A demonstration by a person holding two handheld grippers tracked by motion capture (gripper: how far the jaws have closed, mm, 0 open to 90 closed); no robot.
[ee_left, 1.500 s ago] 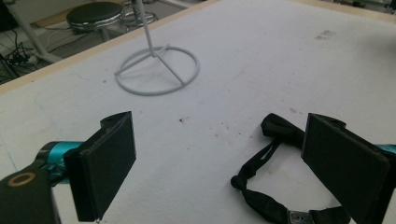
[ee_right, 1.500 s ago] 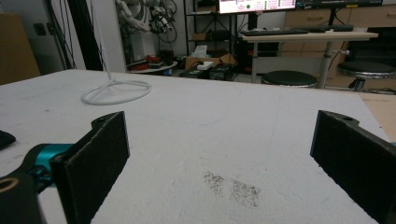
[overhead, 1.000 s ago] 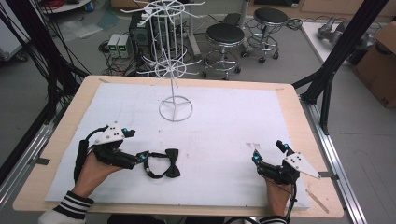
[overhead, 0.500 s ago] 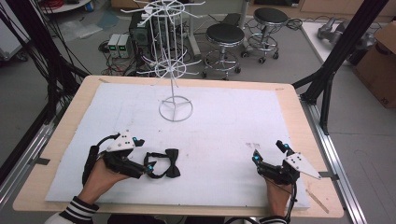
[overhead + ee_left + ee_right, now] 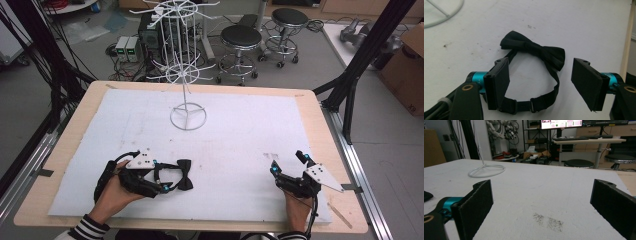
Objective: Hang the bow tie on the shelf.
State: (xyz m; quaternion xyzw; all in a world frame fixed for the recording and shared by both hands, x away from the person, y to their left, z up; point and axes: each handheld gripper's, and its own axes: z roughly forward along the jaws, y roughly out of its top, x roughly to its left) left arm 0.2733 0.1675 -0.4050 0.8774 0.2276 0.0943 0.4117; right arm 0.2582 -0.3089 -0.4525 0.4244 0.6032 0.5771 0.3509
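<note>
Two wide-open jaws of the left gripper (image 5: 540, 85) around the black bow tie (image 5: 534, 50) strap, holding nothing yet; best lowered gently, then squeezed; right gripper (image 5: 290, 167) open, empty.

Wooden table (image 5: 60, 150), white mat (image 5: 240, 130) over it — bow tie (image 5: 182, 172), wire stand (image 5: 187, 112)

Strap of the bow tie (image 5: 534, 50) partly hidden behind the left tongs (image 5: 544, 86).
</note>
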